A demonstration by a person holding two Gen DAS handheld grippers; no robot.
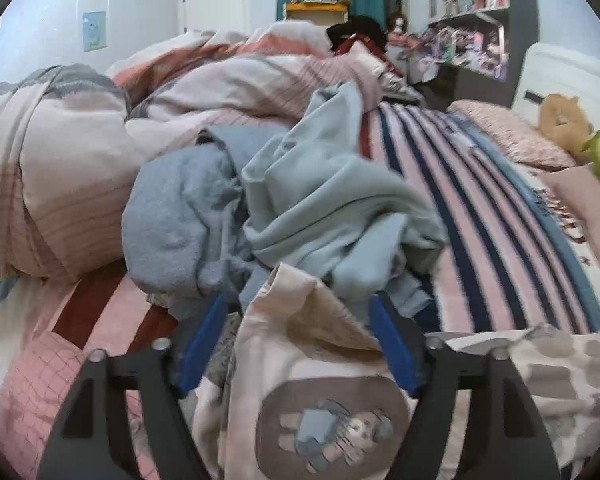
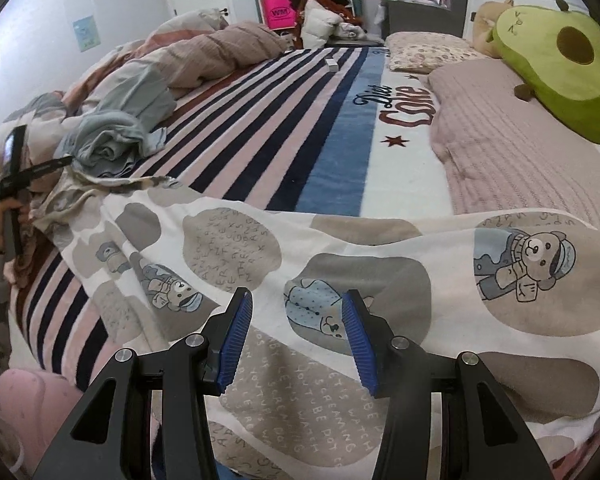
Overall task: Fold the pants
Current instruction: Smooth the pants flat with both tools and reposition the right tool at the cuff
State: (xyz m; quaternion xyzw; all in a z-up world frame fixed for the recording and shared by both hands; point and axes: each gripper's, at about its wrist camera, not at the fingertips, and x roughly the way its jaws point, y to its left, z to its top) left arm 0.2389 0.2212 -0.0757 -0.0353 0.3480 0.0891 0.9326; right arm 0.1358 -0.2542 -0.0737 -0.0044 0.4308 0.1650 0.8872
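- right tongs (image 2: 298, 336) hover just above the pants (image 2: 340, 280) with the blue pads apart, nothing pinched between them – released.
- the pants, cream cloth printed with grey blotches and little bears, lie spread across the near edge of the bed (image 2: 284, 128), running from its near left part toward the near right.
- left tongs (image 1: 296, 344) stand wide apart at the left end of the pants (image 1: 300, 360); a raised fold of the cloth sits between the blue pads, but neither pad presses on it – released too.
- in the right wrist view the left tongs (image 2: 14, 184) show at the far left, held by a person's hand (image 2: 0, 216), with the pants' end bunched beside them.
- just beyond that end, a heap of pale blue clothes (image 1: 300, 184) lies on the striped blanket (image 1: 480, 208).
- along the bed's left edge, a rumpled pink and grey duvet (image 1: 60, 152).
- toward the far right corner, a pillow (image 2: 428, 50) and a green avocado plush (image 2: 560, 52).
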